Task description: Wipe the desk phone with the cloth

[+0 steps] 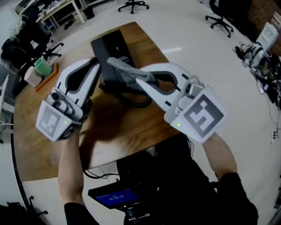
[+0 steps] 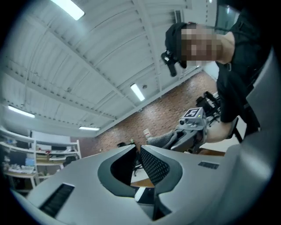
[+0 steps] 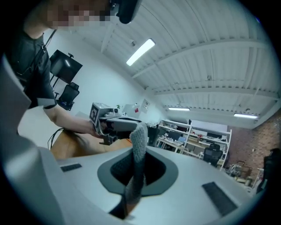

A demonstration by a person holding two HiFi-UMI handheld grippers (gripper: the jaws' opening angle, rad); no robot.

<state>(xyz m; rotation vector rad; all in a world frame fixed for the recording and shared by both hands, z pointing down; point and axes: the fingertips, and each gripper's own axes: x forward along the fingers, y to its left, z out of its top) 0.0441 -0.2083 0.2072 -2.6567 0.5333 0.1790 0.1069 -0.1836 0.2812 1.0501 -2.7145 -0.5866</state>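
One black desk phone (image 1: 113,48) stands toward the far end of a wooden desk (image 1: 131,127), and its one coiled cord (image 1: 138,103) loops over the wood on the near side. Two grippers are held over it. The right gripper (image 1: 134,74) reaches in from the right with its jaws closed on a single grey cloth (image 1: 120,66). In the right gripper view the cloth (image 3: 138,145) stands up as a folded strip pinched between the two pads. From the head view the cloth's free end lies over the near part of the phone, but whether it presses on the phone cannot be told. The left gripper (image 1: 95,66) comes in from the left, with its tips just beside the phone's left edge. In the left gripper view its jaws (image 2: 137,154) stand only a narrow slit apart with nothing between them, and the right gripper's marker cube (image 2: 193,113) shows beyond. At the desk's left edge sits one orange tray (image 1: 46,79) holding two cups, one green (image 1: 43,66) and one white (image 1: 31,75). Two office chairs (image 1: 132,5) (image 1: 219,19) stand on the pale floor beyond the desk, well apart from each other. One small lit screen (image 1: 115,197) shows below the desk's near edge.
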